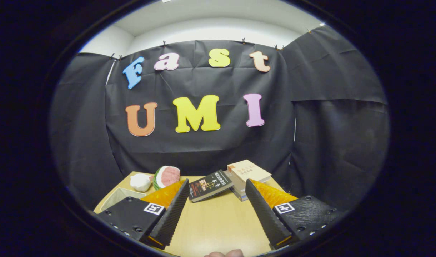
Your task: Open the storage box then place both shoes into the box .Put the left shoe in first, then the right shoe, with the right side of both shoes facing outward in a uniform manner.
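At the far left of the table [210, 228] a white soft thing [140, 182] lies against a watermelon-slice toy [166, 176]. Just in front of them, beside the left finger, shows the pale corner of what may be a box [118, 197]; whether it is the storage box, and whether it is open, I cannot tell, since the finger covers most of it. No shoe can be made out here, so where the shoes lie cannot be said from this view.

The gripper [216, 191] is held level above the table, fingers spread wide with bare wood between them and nothing grasped.

Beyond the gap, a dark book [210, 185] lies tilted, its far edge resting against a stack of books [247, 174] to its right, just ahead of the right finger.

Risks, as I judge them: the camera looks mostly at the wall, so any reach for the pale box at the left would go half blind, and the left finger could knock the box or push the toy off the table. A swing the other way could clip the leaning book and slide it off the stack. A fingertip [225, 253] of the person's hand shows at the near edge.
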Available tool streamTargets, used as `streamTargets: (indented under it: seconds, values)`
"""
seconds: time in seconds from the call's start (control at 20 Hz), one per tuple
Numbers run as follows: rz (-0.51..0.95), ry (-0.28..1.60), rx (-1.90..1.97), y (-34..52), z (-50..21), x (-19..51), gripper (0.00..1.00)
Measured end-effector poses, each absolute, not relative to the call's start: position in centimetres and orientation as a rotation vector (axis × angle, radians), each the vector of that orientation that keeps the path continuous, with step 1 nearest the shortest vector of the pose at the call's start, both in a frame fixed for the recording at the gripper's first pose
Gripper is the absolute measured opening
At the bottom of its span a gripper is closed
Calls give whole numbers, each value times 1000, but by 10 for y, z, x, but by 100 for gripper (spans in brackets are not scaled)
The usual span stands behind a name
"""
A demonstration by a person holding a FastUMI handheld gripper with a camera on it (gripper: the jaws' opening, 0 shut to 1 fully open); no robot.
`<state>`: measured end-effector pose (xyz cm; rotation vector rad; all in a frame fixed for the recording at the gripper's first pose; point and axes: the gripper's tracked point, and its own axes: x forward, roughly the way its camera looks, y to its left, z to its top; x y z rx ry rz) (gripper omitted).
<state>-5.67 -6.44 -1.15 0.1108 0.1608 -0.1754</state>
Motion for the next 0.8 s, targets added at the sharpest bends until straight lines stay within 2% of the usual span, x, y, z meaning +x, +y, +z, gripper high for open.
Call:
streamTargets:
  seconds: [0.4, 0.8]
  values:
    - [-146, 129, 132, -92, -5, -63, 96]
    - [-145, 108, 151, -83, 2, -70, 96]
